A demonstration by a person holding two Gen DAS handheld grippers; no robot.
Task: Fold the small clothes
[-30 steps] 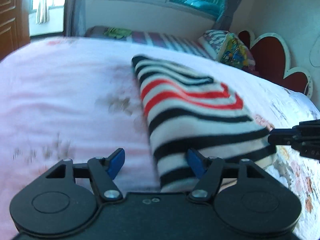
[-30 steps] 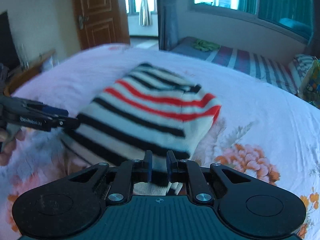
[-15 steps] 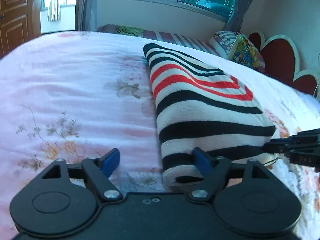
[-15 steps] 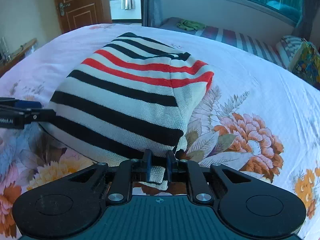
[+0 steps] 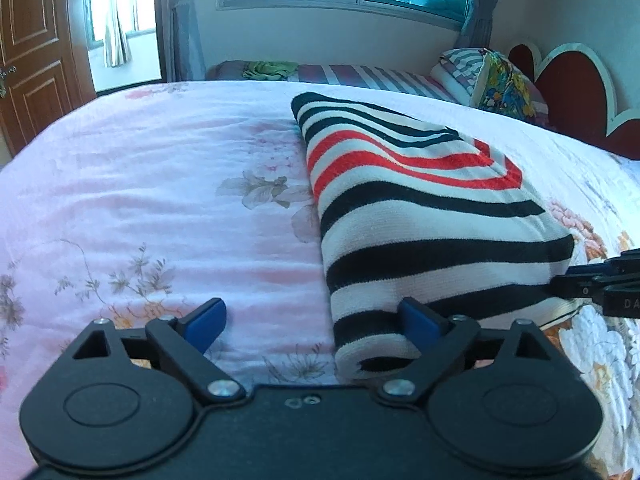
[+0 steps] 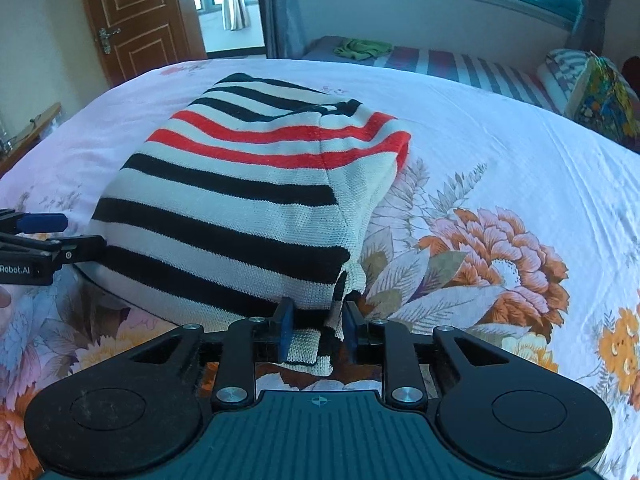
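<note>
A folded knit garment with black, white and red stripes (image 5: pixel 420 216) lies on the floral bedspread (image 5: pixel 160 208); it also shows in the right wrist view (image 6: pixel 248 200). My left gripper (image 5: pixel 316 320) is open wide at the garment's near left corner, its right blue finger against the rolled edge. My right gripper (image 6: pixel 316 328) has its jaws slightly parted around the garment's near corner flap, no longer pinching it. Each gripper shows at the edge of the other's view.
The bed fills both views. Pillows (image 5: pixel 492 80) and a red heart headboard (image 5: pixel 580 92) stand at the far right. A striped second bed (image 6: pixel 460 64) with a green cloth lies under the window. A wooden door (image 6: pixel 136 16) is at the far left.
The garment has come down to rest flat on the bed. My right gripper's jaws have parted from the corner they were pinching. My left gripper stays open.
</note>
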